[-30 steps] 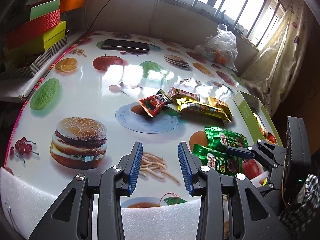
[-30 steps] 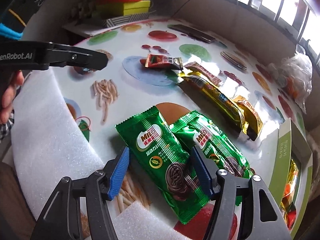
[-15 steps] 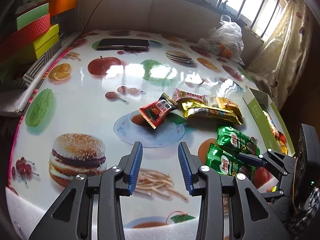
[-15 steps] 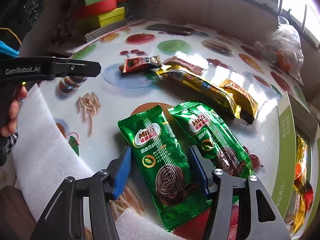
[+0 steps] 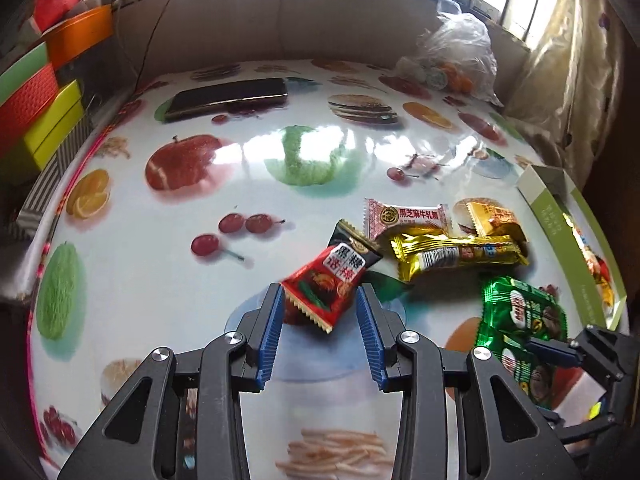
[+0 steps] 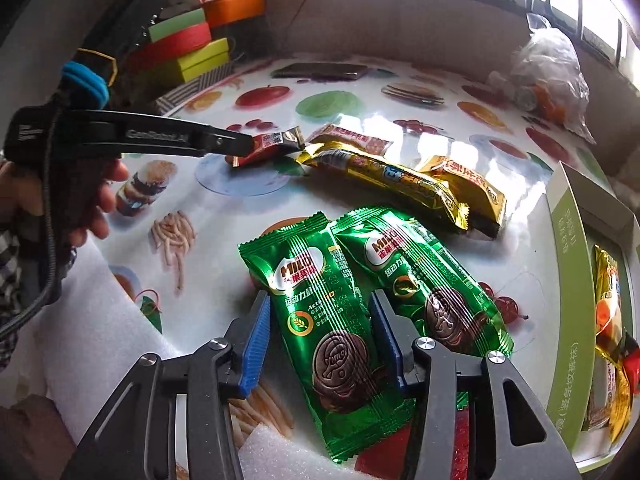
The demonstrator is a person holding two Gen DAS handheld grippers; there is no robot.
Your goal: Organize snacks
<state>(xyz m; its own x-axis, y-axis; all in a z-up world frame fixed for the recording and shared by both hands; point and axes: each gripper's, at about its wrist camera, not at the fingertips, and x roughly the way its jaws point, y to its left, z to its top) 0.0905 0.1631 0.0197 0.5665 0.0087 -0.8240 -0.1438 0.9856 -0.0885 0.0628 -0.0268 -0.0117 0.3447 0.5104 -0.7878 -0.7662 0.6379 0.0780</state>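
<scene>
My left gripper (image 5: 319,304) is open, its blue pads either side of the near end of a red-and-black snack packet (image 5: 330,280) lying on the table; that packet also shows in the right wrist view (image 6: 264,147). My right gripper (image 6: 320,312) is open around the left of two green Milo packets (image 6: 320,320); the second Milo packet (image 6: 420,280) lies just right of it. A long gold packet (image 5: 460,254), a pink packet (image 5: 408,218) and a small gold packet (image 5: 494,220) lie beyond. A green box (image 6: 568,300) at the right holds several snacks.
The table has a glossy food-print cloth (image 5: 200,220). A black phone (image 5: 228,98) lies at the far side. A clear bag of items (image 5: 456,60) sits far right. Coloured boxes (image 5: 40,108) stack at the left. White foam (image 6: 100,320) lines the near edge.
My left gripper has moved forward over the table until its open jaws flank the red-and-black packet. My right gripper stays open around the left Milo packet, barely shifted.
</scene>
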